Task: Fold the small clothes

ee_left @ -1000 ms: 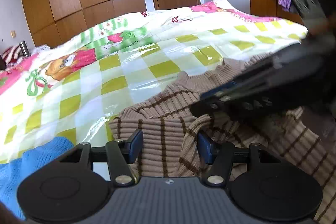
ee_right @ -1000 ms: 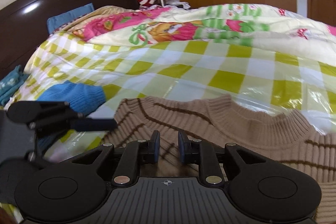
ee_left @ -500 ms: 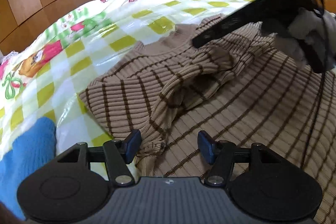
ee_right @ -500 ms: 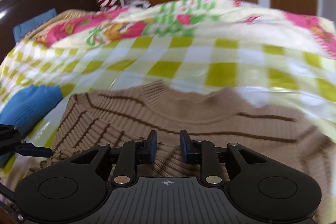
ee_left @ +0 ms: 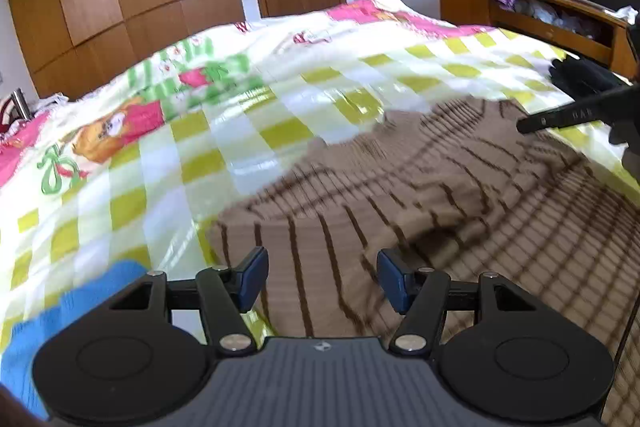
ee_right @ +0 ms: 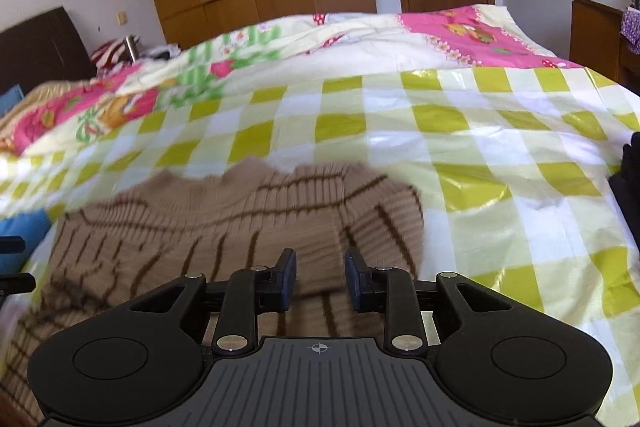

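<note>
1. My left tongs [ee_left: 318, 277] are spread with nothing between the pads; they hover over the near left part of the sweater [ee_left: 440, 211].
2. My right tongs [ee_right: 320, 279] are parted and opening, pads clear of the knit, which lies just under and ahead of them.
3. The sweater lies flat on the bed [ee_right: 460, 131], collar away from me, one sleeve [ee_left: 448, 199] folded across the chest.
4. From the right tongs, the right shoulder and its rounded edge [ee_right: 400, 215] sit just ahead and slightly right.
5. I judge the right hand nearer that unfolded side, so the next fold falls to it, drawn leftward across the body toward the left tongs.
</note>
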Demonstrator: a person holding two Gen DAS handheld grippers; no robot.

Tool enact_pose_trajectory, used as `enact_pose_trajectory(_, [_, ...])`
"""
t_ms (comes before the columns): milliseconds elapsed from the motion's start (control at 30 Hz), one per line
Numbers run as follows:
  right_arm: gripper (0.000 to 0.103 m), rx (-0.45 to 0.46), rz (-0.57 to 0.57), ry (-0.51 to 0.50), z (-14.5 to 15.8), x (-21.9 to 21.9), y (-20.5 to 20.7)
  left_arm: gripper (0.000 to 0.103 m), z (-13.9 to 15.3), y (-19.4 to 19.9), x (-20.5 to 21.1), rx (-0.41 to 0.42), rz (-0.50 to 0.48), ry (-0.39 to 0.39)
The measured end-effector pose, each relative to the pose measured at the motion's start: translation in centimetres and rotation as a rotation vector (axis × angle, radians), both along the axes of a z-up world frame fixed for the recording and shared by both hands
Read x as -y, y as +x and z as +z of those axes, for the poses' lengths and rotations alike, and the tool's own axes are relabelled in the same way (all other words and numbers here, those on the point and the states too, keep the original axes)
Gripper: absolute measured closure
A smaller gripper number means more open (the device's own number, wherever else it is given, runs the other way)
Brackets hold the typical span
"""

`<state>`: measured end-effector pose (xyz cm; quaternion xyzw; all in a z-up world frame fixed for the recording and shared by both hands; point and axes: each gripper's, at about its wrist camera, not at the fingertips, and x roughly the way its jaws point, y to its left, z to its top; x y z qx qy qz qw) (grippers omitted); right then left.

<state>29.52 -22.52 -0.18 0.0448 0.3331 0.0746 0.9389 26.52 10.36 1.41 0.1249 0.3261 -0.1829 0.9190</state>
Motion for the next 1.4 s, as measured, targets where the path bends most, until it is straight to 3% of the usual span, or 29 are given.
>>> enact_pose_trajectory(100, [0.076, -0.039, 0.029, 0.01, -1.3, -0.2, 1.4, 0.027, -1.0, 1.7, 0.2, 0.02, 0.029, 0.029])
enact_pose_trajectory(233, [0.076, -0.027, 0.043, -0.055, -2.3, -1.1, 1.9, 0.022, -4.7, 4.3, -0.2, -0.063, 0.097, 0.117])
enact_pose_trajectory(367, [0.081, -0.051, 0.043, -0.018, -2.2, -0.1, 2.4, 0.017, -4.8, 4.9, -2.5, -0.105, 0.161, -0.012])
enact_pose_trajectory(467, [0.079, -0.046, 0.043, -0.04, -1.0, -0.2, 1.4, 0.017, -4.1, 4.1, -2.8, -0.072, 0.185, 0.023])
enact_pose_trajectory(500, [0.074, -0.036, 0.056, -0.065, -0.5, -0.5, 0.6, 0.018, -3.9, 3.6, -2.9, -0.066, 0.186, 0.04])
enact_pose_trajectory(700, [0.075, -0.091, 0.164, -0.099, 1.9, -0.4, -5.5, 0.018, -2.4, -1.8, -2.8, -0.103, 0.149, -0.004])
enact_pose_trajectory(1000, [0.075, -0.257, 0.159, -0.101, 2.9, 2.0, -14.8, 0.018, -1.8, -11.7, -1.3, -0.246, 0.097, -0.09])
enact_pose_trajectory(1100, [0.075, -0.289, 0.151, -0.123, 2.8, 2.8, -16.6, 0.018, -2.1, -14.2, -0.6, -0.268, 0.08, -0.053])
enact_pose_trajectory(1233, [0.075, -0.289, 0.241, -0.279, 3.0, 2.7, -18.6, 0.019, -2.3, -15.7, -0.9, -0.303, 0.074, -0.014])
enact_pose_trajectory(1400, [0.076, -0.308, 0.397, -0.402, 2.8, 1.7, -19.9, 0.026, -3.1, -16.5, -1.3, -0.343, 0.063, 0.021])
